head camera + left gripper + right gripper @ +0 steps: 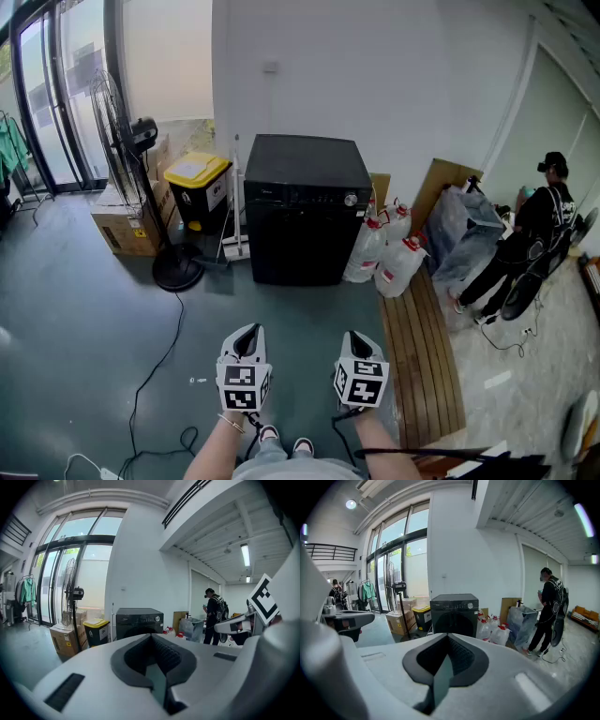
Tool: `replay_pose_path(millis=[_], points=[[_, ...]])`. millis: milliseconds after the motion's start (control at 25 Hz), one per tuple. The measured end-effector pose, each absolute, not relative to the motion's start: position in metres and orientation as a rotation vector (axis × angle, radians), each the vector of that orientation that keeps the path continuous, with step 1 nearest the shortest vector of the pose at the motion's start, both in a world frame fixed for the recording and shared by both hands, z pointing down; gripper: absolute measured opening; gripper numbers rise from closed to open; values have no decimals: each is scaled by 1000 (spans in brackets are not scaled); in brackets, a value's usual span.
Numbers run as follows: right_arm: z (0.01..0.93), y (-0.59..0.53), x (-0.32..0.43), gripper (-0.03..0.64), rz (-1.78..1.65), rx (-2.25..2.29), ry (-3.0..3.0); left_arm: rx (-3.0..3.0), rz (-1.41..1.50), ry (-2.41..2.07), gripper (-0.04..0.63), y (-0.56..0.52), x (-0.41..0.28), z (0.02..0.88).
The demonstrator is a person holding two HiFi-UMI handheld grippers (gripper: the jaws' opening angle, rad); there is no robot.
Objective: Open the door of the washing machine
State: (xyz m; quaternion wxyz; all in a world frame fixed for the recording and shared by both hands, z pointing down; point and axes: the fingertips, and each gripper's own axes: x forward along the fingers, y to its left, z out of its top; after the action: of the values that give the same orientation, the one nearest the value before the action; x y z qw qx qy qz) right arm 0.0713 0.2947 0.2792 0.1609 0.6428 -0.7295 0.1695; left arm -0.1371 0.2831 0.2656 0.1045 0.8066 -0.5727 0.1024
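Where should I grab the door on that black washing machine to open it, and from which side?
Probably the rim of the front door of the washing machine, approached straight from the front: in the head view a yellow bin stands left of it and water jugs right. Which edge has the handle can't be made out from here.

Bright daylight pours through the tall windows (89, 573); a ceiling lamp (245, 555) glows. Both gripper views bulge fisheye with black corners; distance stays sharp.

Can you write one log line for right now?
washing machine: door shut | left gripper: jaws shut, empty | right gripper: jaws shut, empty | both far from machine
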Motion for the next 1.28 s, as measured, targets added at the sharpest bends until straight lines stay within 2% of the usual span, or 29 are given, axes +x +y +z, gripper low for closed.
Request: replay_pose_path(millis=[840, 1280], points=[[293, 273, 44, 6, 535, 1878, -2010, 2408, 351, -1622, 5, 245, -173, 279], [303, 236, 53, 6, 545, 1874, -1972, 2357, 365, -1627, 5, 208, -178, 295]])
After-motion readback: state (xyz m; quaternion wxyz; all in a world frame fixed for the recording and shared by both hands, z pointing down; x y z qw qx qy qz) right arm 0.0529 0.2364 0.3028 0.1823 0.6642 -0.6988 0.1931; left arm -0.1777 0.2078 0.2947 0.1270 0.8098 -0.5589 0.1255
